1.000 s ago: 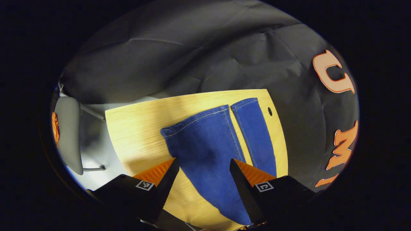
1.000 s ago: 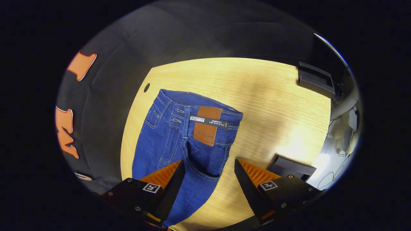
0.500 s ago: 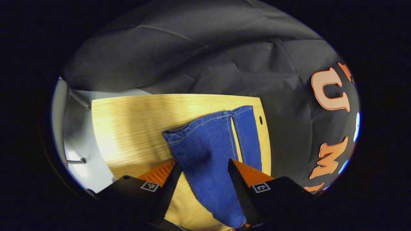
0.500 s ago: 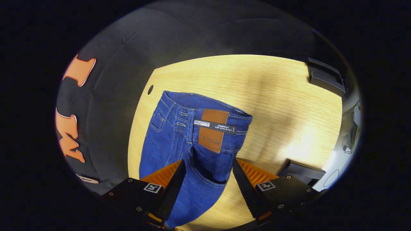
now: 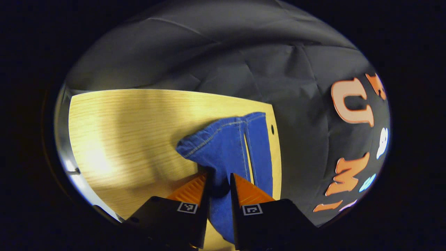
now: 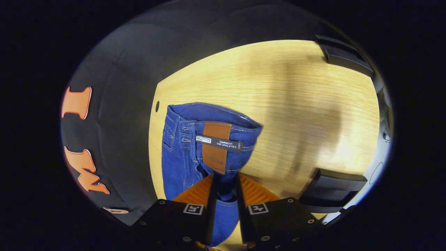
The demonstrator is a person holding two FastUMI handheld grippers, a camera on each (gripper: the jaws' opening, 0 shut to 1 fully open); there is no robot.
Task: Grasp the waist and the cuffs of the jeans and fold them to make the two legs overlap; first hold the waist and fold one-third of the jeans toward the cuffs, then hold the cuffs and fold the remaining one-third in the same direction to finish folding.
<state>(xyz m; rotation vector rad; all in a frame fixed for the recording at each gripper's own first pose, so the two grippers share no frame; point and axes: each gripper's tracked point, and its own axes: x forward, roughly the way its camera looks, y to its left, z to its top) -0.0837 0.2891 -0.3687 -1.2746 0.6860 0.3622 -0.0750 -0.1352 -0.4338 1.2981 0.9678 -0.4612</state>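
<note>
Blue denim jeans lie on the light wooden table, left gripper clamping a leg, right gripper clamping the seat beside a black box.

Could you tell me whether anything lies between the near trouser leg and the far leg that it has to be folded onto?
Nothing visible does. The left tongs pinch the near leg, and the far leg lies right beside it on the bare table. The right tongs grip the denim below the waist.
</note>
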